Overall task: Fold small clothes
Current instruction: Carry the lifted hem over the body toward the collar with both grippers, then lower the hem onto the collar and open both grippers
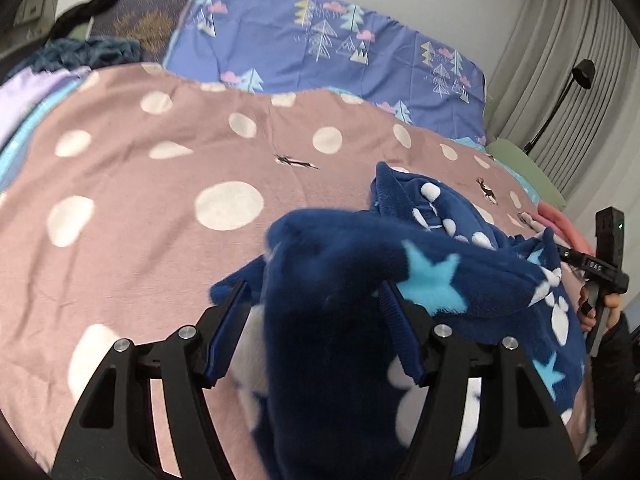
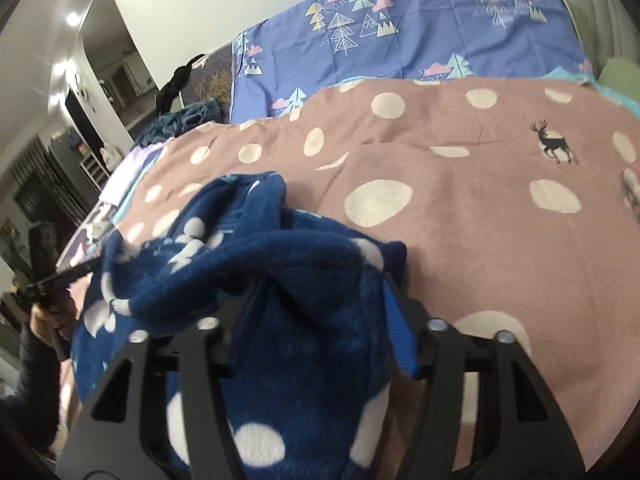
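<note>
A pink blanket with white dots (image 1: 160,184) is lying across the bed in front of me, and a blue sheet printed with trees (image 1: 320,44) is showing beyond it toward the wall. Grey curtains (image 1: 568,60) and a black lamp (image 1: 576,80) are standing off to the right side, and a dark teal knit (image 1: 92,54) is bunched at the far left corner of the bed. The navy fleece garment with stars and white dots (image 1: 352,280) is hanging in a crumpled heap just above the blanket, blocking most of my near view in both cameras. My left tool (image 1: 316,300) is standing wide apart with fleece draped thickly between its fingers, so I cannot tell whether it is really gripping. My right tool (image 2: 320,292) is likewise spread apart, buried in the same fleece.
</note>
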